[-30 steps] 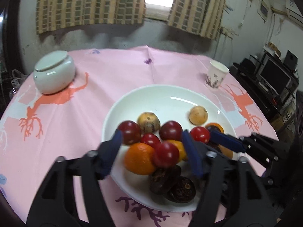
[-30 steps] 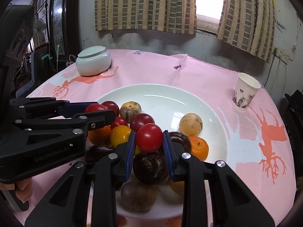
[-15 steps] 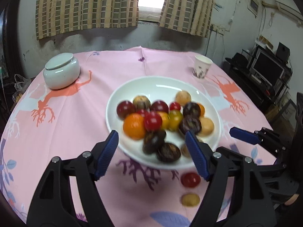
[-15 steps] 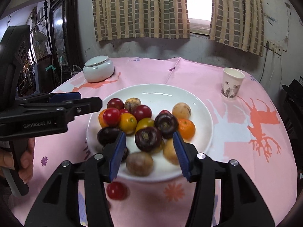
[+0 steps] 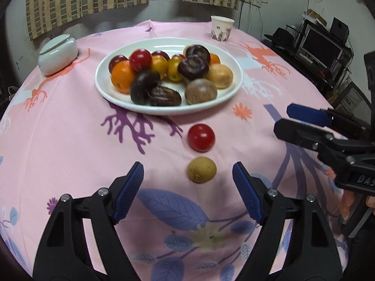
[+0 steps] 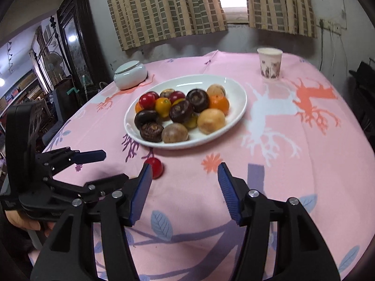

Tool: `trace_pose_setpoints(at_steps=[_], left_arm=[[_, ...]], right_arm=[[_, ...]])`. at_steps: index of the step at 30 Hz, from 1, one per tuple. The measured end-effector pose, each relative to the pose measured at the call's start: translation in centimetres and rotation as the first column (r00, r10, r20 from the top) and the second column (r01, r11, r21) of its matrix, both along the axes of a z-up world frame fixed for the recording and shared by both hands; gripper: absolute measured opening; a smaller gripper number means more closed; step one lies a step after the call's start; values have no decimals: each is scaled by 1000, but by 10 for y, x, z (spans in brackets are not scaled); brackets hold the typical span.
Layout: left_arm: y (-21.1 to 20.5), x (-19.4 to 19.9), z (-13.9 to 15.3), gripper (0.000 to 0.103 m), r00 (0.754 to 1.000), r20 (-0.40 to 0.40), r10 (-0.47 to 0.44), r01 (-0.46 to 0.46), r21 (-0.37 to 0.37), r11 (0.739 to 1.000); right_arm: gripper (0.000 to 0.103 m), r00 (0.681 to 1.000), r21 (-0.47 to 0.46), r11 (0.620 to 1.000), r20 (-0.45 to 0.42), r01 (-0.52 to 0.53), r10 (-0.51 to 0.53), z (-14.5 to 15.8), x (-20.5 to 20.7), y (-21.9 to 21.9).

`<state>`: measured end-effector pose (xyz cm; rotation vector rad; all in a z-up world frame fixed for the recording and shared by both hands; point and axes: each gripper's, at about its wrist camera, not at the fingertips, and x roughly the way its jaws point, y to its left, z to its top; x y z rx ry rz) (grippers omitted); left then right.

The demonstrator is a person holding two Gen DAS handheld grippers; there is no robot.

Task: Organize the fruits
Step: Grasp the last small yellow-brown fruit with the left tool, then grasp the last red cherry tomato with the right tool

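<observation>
A white plate (image 5: 164,45) (image 6: 206,84) piled with red, orange, yellow, dark purple and tan fruits sits mid-table. Before it on the pink cloth lie a red tomato (image 5: 201,137) (image 6: 155,167) and a small yellow-brown fruit (image 5: 201,169). My left gripper (image 5: 187,167) (image 6: 110,166) hovers near the table's front edge. Its jaws are opening; the yellow-brown fruit shows between the tips, untouched. My right gripper (image 6: 185,168) (image 5: 284,120) is also opening, with nothing between its pads. The tomato sits just outside its left fingertip (image 6: 145,175), which partly hides it.
A pale lidded jar (image 5: 57,53) (image 6: 130,75) stands at the back left, a paper cup (image 5: 221,28) (image 6: 269,66) at the back right. A hand (image 6: 23,222) holds the left gripper. Curtains and a wall lie behind the table; shelves with monitors (image 5: 323,46) at right.
Both grippers have pulled back from the plate toward the front edge. The right one let go of the red tomato, which now lies on the cloth. The left jaws stand wider.
</observation>
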<state>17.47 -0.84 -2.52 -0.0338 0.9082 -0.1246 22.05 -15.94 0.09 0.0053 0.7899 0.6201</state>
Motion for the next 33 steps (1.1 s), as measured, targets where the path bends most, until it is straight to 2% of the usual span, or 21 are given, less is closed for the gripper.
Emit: trace_pose_setpoints(at_steps=[4, 11, 14, 16, 18, 19, 23, 31, 33], left_arm=[[-4, 3, -10, 80, 1000, -13, 3, -3, 16, 1000], [2, 7, -19, 78, 1000, 1, 26, -26, -10, 1000], [3, 8, -18, 72, 1000, 6, 28, -28, -15, 999], [2, 8, -17, 60, 999, 13, 29, -29, -13, 999], [2, 7, -16, 39, 1000, 16, 9, -8, -52, 999], [2, 6, -16, 36, 1000, 16, 8, -7, -66, 998], [-3, 2, -16, 30, 1000, 19, -16, 17, -55, 998], [-3, -2, -16, 28, 999, 19, -37, 37, -39, 999], [3, -5, -7, 28, 999, 28, -18, 20, -49, 999]], right_arm=[[59, 1000, 0, 1000, 10, -23, 23, -2, -5, 3], [59, 1000, 15, 1000, 1, -25, 25, -3, -4, 1], [59, 1000, 2, 1000, -5, -29, 29, -7, -3, 3], [59, 999, -3, 999, -6, -33, 33, -8, -3, 5], [59, 999, -8, 999, -8, -35, 35, -10, -4, 6], [59, 999, -11, 999, -10, -35, 35, -11, -3, 6], [59, 999, -24, 999, -16, -29, 29, -14, -3, 7], [59, 999, -44, 999, -15, -29, 29, -18, -2, 10], [59, 1000, -66, 997, -11, -26, 25, -21, -2, 12]])
